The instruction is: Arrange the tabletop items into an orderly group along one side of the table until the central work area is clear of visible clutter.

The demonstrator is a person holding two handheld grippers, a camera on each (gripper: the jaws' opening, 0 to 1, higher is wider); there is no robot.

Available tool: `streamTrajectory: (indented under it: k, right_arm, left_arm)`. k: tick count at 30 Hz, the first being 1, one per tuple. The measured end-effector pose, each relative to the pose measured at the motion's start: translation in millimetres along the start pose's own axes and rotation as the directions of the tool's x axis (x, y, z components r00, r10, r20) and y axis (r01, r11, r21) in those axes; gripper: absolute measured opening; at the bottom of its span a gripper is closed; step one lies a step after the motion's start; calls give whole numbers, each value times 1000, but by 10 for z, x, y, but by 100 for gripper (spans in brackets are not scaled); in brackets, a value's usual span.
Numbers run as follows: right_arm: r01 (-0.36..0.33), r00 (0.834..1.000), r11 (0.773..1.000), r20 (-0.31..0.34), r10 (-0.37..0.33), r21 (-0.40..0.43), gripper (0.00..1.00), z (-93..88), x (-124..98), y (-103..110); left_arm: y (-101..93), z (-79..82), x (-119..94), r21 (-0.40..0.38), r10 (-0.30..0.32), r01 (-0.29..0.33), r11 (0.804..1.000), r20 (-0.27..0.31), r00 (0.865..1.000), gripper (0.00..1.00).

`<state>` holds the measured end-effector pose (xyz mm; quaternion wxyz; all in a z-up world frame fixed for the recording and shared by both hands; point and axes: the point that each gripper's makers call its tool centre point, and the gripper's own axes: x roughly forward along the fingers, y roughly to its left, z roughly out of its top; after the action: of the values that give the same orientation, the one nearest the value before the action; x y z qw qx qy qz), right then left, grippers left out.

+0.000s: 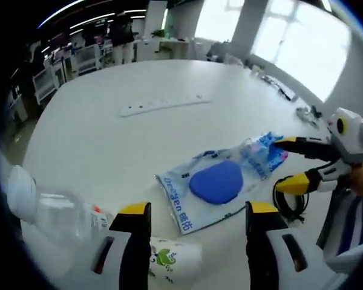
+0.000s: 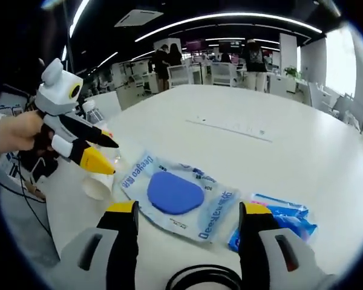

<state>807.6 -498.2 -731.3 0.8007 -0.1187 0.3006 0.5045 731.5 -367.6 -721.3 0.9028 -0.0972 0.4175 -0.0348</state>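
Both claws stand wide with nothing between their jaws. From the bottom of the left gripper view the left claw [image 1: 196, 208] rises with yellow tips, aimed over a white table [image 1: 109, 139]. Just past its tips, at frame centre, lies a clear bag [image 1: 215, 187] printed in blue, with a blue oval pad [image 1: 216, 181] inside. Beside the bag's right end, touching or overlapping it, lies a smaller blue packet [image 1: 267, 154]. At lower left a clear bottle [image 1: 54, 211] lies on its side, and a paper cup [image 1: 172, 258] with a green print lies partly hidden behind the left jaw. A white power strip [image 1: 165, 105] lies in the upper middle, well apart from the rest. At the right edge the right claw [image 1: 286, 164] comes in, jaws spread, its upper tip at the blue packet; whether it touches is unclear. A black cable [image 1: 290, 202] loops on the table below it.

In the right gripper view the right claw [image 2: 190, 208] rises from the bottom. The bag [image 2: 178, 196] with the pad [image 2: 172, 193] lies at centre, and the packet [image 2: 278, 217] at lower right beside the right jaw. The cable [image 2: 199, 279] curls at the bottom between the jaws. At left a hand [image 2: 21, 130] holds the left claw [image 2: 112, 157], open, above the cup [image 2: 100, 184]. The bottle [image 2: 94, 115] shows behind it. The strip [image 2: 230, 128] lies past centre on the table [image 2: 302, 157].
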Motion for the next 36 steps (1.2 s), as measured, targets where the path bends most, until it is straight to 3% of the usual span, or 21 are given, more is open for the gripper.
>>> streamTrajectory:
  k: [9,18,24,36]
  right_arm:
    - [-7,1000,1000,2,7,-23,65,29,-115,90]
    - [-22,999,999,24,23,-27,68,77,-235,207]
    - [-11,1000,999,8,11,-35,71,7,-291,222]
    - [-41,999,998,4,41,-47,70,-23,-382,233]
  left_arm:
    - [-28,15,-267,23,0,0,1000,11,1000,64]
    - [-102,-97,-461,8,-2,2,1000,1,1000,69]
    - [-111,-209,-552,-9,3,-4,1000,-19,1000,72]
    - [-59,-327,-839,-29,36,-36,999,3,999,77]
